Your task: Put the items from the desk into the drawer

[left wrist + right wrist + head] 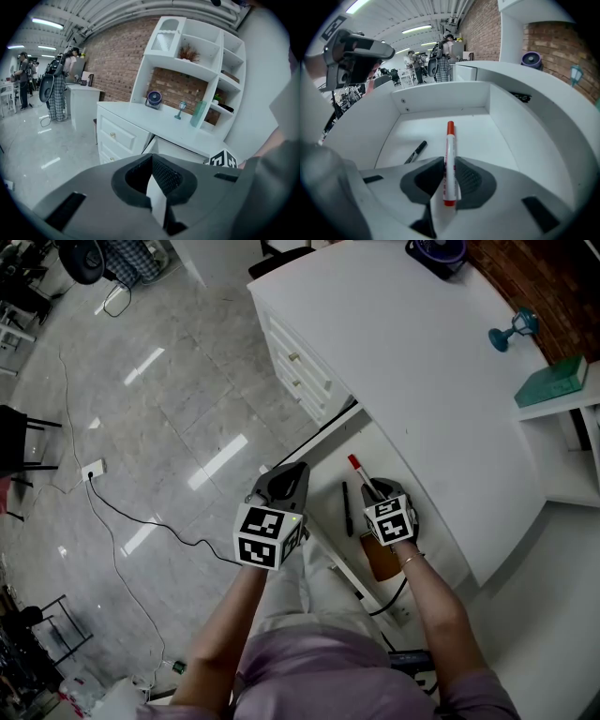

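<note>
A white marker with a red cap sits between the pads of my right gripper, which is shut on it. The gripper hangs tilted down over the open white drawer. The cap points toward the drawer's far wall. A black pen lies on the drawer floor, left of the marker. My left gripper hovers by the drawer's left wall, tips together, nothing held. The white desk runs above the drawer.
On the desk stand a dark blue fan, a teal goblet and a teal box on the shelf unit. Closed drawers face the tiled floor, where a black cable runs. Something brown lies under my right gripper.
</note>
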`<state>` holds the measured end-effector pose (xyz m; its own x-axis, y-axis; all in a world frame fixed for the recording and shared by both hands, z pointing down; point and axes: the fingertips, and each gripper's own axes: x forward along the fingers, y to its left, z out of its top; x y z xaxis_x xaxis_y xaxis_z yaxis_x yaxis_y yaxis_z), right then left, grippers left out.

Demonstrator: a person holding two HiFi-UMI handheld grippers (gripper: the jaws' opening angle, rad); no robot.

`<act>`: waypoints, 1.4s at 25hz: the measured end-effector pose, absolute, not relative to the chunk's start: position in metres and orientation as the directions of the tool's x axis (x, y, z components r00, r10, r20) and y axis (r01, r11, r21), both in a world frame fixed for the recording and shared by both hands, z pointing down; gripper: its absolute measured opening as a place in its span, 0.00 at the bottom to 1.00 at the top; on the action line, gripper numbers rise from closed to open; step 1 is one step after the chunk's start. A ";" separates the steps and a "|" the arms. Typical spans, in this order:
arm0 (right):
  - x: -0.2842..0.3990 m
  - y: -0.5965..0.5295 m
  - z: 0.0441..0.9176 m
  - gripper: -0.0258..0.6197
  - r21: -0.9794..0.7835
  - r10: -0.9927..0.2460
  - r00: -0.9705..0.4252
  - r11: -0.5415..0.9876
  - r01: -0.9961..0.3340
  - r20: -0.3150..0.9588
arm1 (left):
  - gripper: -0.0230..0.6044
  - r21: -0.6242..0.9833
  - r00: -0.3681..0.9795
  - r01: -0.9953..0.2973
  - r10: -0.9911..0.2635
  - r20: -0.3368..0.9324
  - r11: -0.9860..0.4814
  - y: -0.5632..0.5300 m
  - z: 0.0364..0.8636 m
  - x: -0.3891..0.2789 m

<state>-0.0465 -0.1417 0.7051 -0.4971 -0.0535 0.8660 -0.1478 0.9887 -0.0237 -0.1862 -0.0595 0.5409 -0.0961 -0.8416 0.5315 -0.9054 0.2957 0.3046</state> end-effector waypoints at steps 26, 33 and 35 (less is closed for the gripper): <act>-0.067 -0.140 0.584 0.15 -0.087 -0.167 -0.743 0.953 -0.291 0.648 | 0.03 0.263 -0.031 -0.948 -0.873 0.486 0.181 -0.080 0.514 -0.174; -0.052 -0.141 0.534 0.13 -0.095 -0.253 -0.792 0.927 -0.363 0.556 | 0.03 0.236 0.004 -0.964 -0.882 0.471 0.122 -0.082 0.505 -0.162; -0.047 -0.140 0.522 0.12 -0.098 -0.279 -0.799 0.917 -0.386 0.532 | 0.03 0.238 0.019 -0.965 -0.883 0.469 0.106 -0.082 0.502 -0.157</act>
<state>-0.0471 -0.1402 0.5220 -0.7994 -0.2794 0.5319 -0.3858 0.9173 -0.0981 -0.1567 -0.0817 0.5023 0.0191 -0.8832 0.4687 -0.9654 0.1056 0.2384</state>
